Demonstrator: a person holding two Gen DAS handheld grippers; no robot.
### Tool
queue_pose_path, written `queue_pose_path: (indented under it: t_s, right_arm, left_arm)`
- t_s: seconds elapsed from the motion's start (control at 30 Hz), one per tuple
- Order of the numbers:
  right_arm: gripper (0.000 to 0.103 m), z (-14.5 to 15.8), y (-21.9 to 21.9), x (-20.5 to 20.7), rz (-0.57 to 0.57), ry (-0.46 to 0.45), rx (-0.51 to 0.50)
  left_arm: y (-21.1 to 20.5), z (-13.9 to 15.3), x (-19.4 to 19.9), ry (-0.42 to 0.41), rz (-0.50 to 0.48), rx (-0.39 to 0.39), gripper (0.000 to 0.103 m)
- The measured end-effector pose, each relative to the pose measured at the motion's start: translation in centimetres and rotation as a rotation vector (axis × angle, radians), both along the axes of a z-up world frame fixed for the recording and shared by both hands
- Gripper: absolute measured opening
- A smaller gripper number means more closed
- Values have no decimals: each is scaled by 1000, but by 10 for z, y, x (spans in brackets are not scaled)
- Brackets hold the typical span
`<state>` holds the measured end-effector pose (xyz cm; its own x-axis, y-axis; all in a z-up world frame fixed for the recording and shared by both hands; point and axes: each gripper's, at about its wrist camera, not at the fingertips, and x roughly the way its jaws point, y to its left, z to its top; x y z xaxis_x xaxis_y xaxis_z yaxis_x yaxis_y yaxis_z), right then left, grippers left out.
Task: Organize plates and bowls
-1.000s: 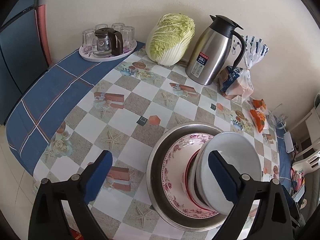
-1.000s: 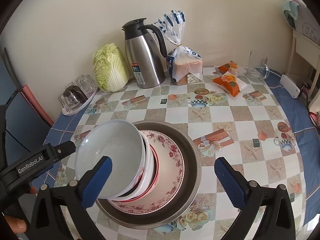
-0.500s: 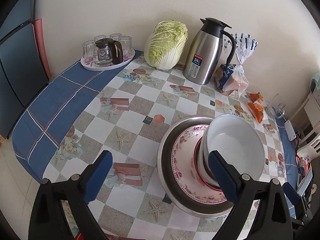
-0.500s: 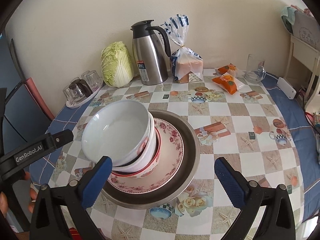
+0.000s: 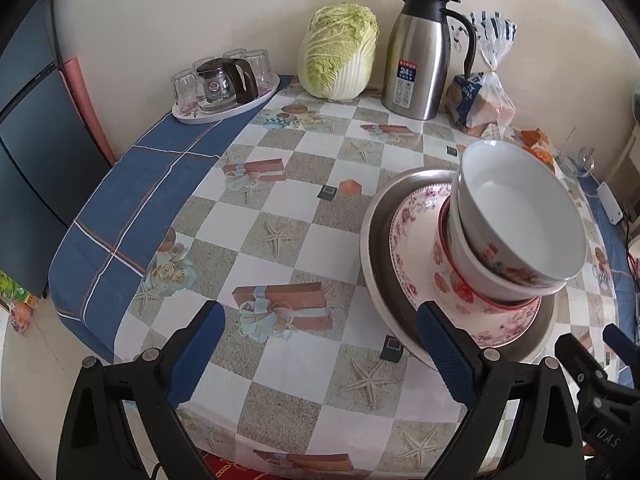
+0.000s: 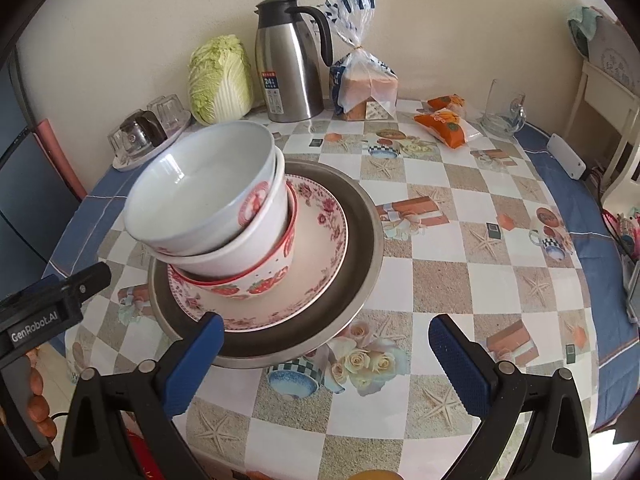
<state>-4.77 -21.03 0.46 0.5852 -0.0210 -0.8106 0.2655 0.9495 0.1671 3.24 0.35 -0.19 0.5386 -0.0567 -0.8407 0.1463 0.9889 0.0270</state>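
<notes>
One stack stands on the checked tablecloth: a steel basin [image 6: 356,264] [image 5: 374,240] at the bottom, a floral plate [image 6: 320,256] [image 5: 408,240] in it, then a strawberry bowl [image 6: 264,280] [image 5: 452,284] with two white bowls [image 6: 208,196] [image 5: 520,216] nested on top, leaning. My left gripper [image 5: 320,344] is open near the front edge, with the stack beyond its right finger. Also open is my right gripper [image 6: 326,352], in front of the basin, its left fingertip overlapping the basin's near rim. Neither holds anything.
Along the back wall stand a tray of glasses with a small pot [image 5: 224,84], a cabbage [image 5: 340,56], a steel thermos [image 5: 420,52] and bagged bread [image 6: 364,88]. Snack packs [image 6: 444,120] and a glass jug [image 6: 500,108] sit at the back right. A white chair [image 6: 608,120] stands beyond.
Both grippers have drawn back toward the near table edge, so the stack looks smaller and farther. The bowls stay stacked and leaning. Both stay open and empty.
</notes>
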Motion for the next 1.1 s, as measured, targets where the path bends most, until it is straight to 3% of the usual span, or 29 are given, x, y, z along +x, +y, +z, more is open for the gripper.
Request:
queue_pose_path:
  t_s: [0.47,1.1]
  right_arm:
    - [103,-17,-8,6,-9,64,-4]
    - [103,-19,-8,9,-2,75,-4]
  left_arm:
    - [-18,-26,3,96,-77,81,97]
    - [-16,-29,5,120,-70,50,97]
